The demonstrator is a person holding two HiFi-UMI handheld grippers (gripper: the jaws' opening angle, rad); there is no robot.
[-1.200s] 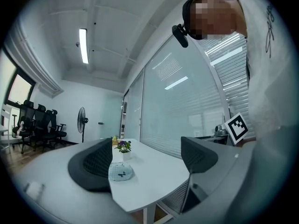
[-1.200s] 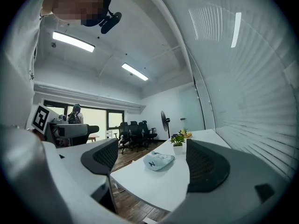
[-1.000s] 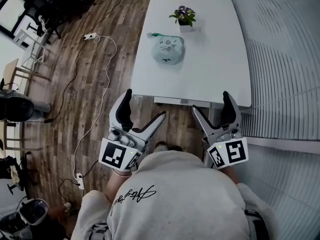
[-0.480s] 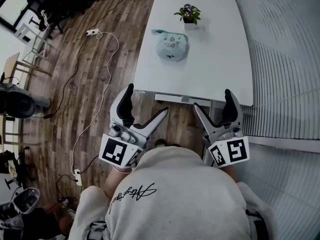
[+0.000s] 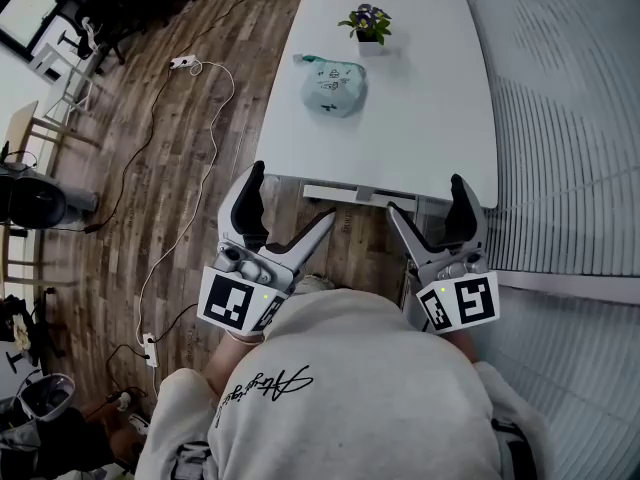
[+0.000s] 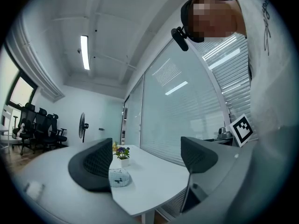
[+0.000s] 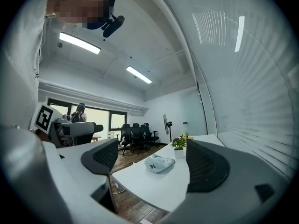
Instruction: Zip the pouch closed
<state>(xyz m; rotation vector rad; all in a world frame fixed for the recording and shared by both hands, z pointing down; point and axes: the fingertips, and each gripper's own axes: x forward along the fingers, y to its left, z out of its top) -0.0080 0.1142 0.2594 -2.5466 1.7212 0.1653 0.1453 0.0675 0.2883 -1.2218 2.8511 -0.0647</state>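
Since half a second ago both grippers hold almost the same spots in the head view, while the table and what lies on it have slid slightly toward 11 o'clock. The left gripper (image 5: 292, 190) is held low in front of the person's grey sweatshirt (image 5: 350, 398), its jaws spread wide with nothing between them. Its own view shows only the far tabletop in the gap. The right gripper (image 5: 425, 195), at 3 o'clock of the left one, is likewise spread and empty. Both hang short of the table (image 5: 430, 118), over the wood floor (image 5: 150, 198), with their tips just at its near edge in the head view. The pouch (image 5: 333, 86) lies well apart from them, at about 12 o'clock of the left gripper and 11 o'clock of the right. It is a pale green, rounded bag resting flat on the white top near the table's left edge. How far its zip is closed cannot be told. A small potted plant (image 5: 367, 26) stands at 1 o'clock of the pouch, near it but apart. At 9 o'clock of the table a white cable (image 5: 205, 178) trails across the floor.
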